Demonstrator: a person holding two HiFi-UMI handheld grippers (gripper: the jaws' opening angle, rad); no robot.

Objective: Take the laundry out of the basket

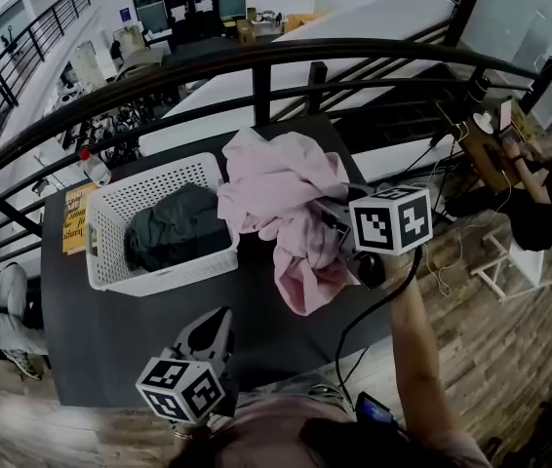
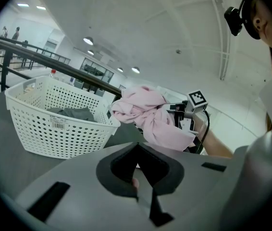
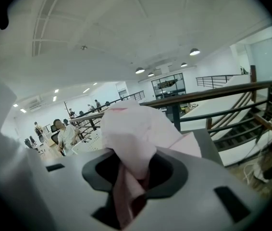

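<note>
One crumpled pink cloth garment (image 1: 276,198) hangs pinched in the right gripper (image 1: 330,218), held clear of the white perforated plastic basket (image 1: 159,277); the left gripper (image 1: 216,324) waits closed, empty.

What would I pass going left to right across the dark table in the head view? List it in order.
yellow book → white laundry basket → pink garment → right gripper, its jaws closed on that garment.

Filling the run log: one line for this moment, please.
right gripper: shut on pink garment, beside basket | left gripper: shut, empty | basket: dark garment inside
</note>
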